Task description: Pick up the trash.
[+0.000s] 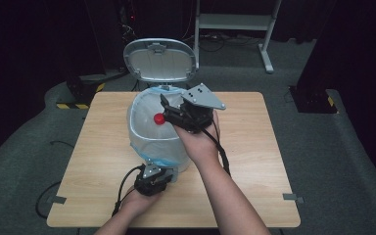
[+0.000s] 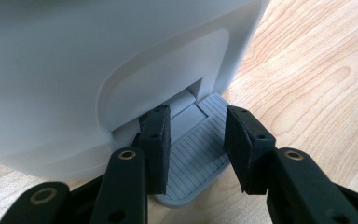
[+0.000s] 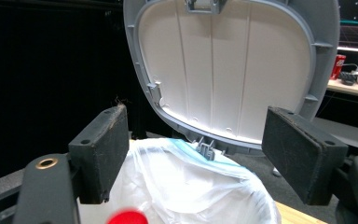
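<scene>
**Dropping red item into pedal bin, lid held up**

Left gripper low at the bin's base, jaws partly open, straddling the grey foot pedal and resting on it; pads not squeezing anything. Lid stands upright behind the bin. Right gripper over the lined opening, jaws wide, nothing between them. Red object just below its jaw tips, inside the bag; what it is, can't tell. Step looks like the drop. Next: pull right gripper clear, ease off pedal so lid closes.
</scene>
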A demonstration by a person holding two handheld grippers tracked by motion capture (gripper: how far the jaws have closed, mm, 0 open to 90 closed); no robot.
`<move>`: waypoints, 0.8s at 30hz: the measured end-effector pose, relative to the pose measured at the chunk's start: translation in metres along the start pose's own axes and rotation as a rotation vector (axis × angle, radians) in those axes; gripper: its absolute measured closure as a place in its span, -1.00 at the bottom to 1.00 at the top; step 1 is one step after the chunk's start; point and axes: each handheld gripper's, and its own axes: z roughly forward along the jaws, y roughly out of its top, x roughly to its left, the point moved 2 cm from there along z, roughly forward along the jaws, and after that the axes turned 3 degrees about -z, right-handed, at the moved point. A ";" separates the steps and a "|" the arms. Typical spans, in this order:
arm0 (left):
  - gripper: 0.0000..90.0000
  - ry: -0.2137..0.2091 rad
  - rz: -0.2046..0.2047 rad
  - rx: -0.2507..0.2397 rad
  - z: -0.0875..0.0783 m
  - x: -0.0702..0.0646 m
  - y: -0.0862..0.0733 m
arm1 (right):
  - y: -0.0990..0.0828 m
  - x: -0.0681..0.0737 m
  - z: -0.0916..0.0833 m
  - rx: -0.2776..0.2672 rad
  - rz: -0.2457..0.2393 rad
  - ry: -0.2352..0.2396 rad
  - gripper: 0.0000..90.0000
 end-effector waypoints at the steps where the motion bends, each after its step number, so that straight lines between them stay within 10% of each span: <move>1: 0.35 0.000 0.000 -0.002 0.000 0.000 0.000 | -0.001 0.000 -0.002 0.001 0.001 -0.001 -0.48; 24: 0.35 0.004 0.003 -0.003 0.000 0.000 0.000 | -0.023 -0.001 -0.019 0.022 -0.011 -0.007 -0.46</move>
